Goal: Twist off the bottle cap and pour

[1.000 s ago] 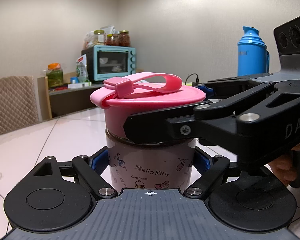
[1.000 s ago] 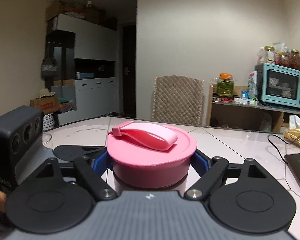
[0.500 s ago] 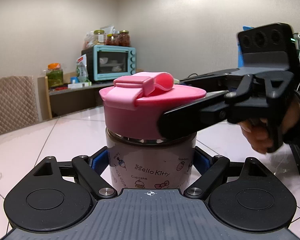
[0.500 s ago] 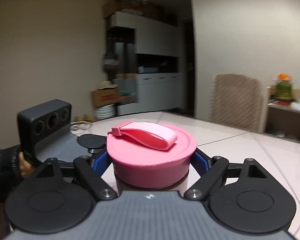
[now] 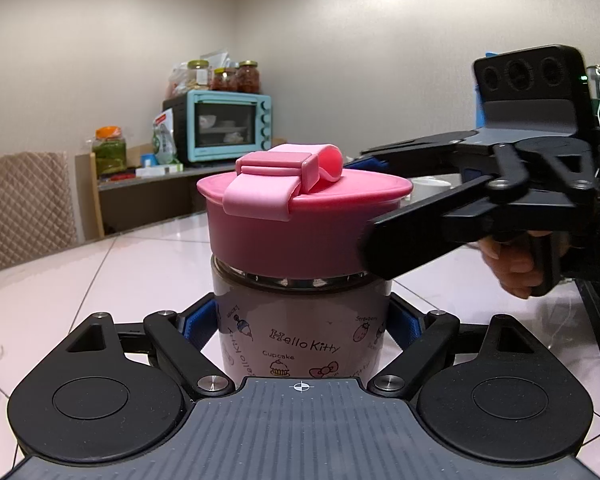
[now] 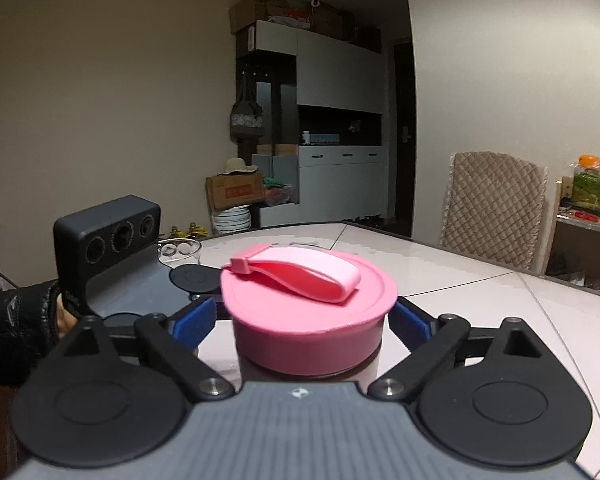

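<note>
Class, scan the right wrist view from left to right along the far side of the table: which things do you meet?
Left gripper's camera block → glass bowl → pink cap → quilted chair → orange-lidded jar.

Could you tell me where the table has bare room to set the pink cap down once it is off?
The table is bare to the right of the bottle, toward the quilted chair. Left of the bottle, the left-wrist view also shows bare tile. It is crowded around the pink cap: both grippers flank it, and a glass bowl sits beyond the left gripper.
</note>
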